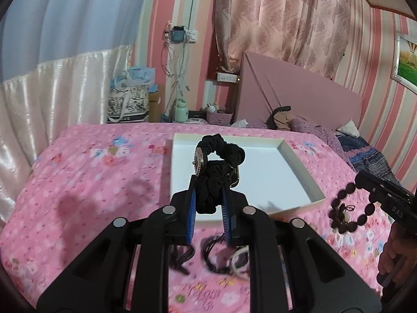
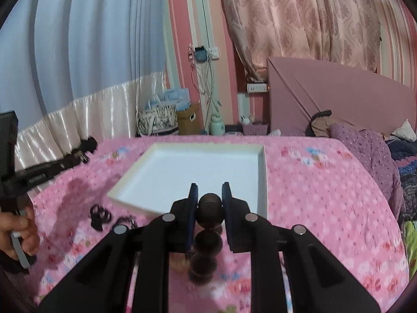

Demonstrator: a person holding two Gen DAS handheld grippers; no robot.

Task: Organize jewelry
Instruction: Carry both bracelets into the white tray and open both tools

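My left gripper is shut on a watch with a black scrunchie band, held up in front of the white tray. My right gripper is shut on a dark brown bead bracelet, whose beads hang down between the fingers above the pink bedspread. The left wrist view shows that bracelet dangling from the right gripper at the right edge. In the right wrist view the tray lies just ahead, and the left gripper holds the black band at the far left.
Loose dark pieces and a white ring lie on the floral bedspread under the left gripper. More black pieces sit left of the tray. A person's hand grips the left handle. Pillows and headboard stand at the right.
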